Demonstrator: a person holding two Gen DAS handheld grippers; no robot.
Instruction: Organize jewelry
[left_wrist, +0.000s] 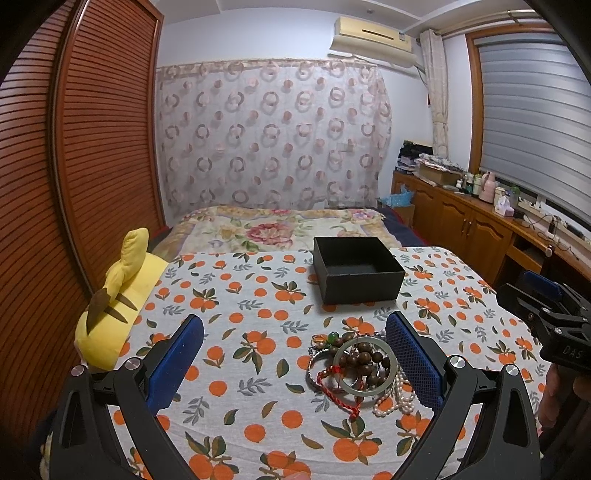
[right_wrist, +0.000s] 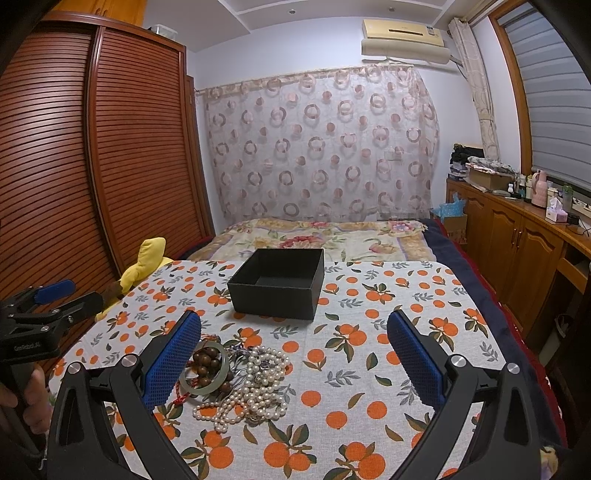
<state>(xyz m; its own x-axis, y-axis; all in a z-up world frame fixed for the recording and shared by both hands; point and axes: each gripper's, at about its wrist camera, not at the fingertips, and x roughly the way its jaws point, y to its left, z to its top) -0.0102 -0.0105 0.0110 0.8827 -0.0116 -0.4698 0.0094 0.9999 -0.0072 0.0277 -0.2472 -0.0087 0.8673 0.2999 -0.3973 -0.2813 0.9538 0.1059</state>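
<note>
Orange-print cloth (right_wrist: 369, 369) carried the jewelry heap (right_wrist: 236, 376) before the black box (right_wrist: 277, 295), between both wide-open, empty grippers: left gripper (left_wrist: 295, 354), right gripper (right_wrist: 295, 350).

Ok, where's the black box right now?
The black box sits open on the orange-print tablecloth, at the table's far edge near the bed, beyond the jewelry pile.

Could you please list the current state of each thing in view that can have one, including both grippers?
Black square cardboard box: lidless, upright, appears empty.
Tangled pile of jewelry: heaped on the cloth, outside the box.
Pale green jade bangle: lying flat on the pile.
White pearl strand: bunched, loose.
Left gripper: jaws open, holding nothing.
Right gripper: jaws open, holding nothing.
Yellow plush toy: lying at the table's edge.
</note>
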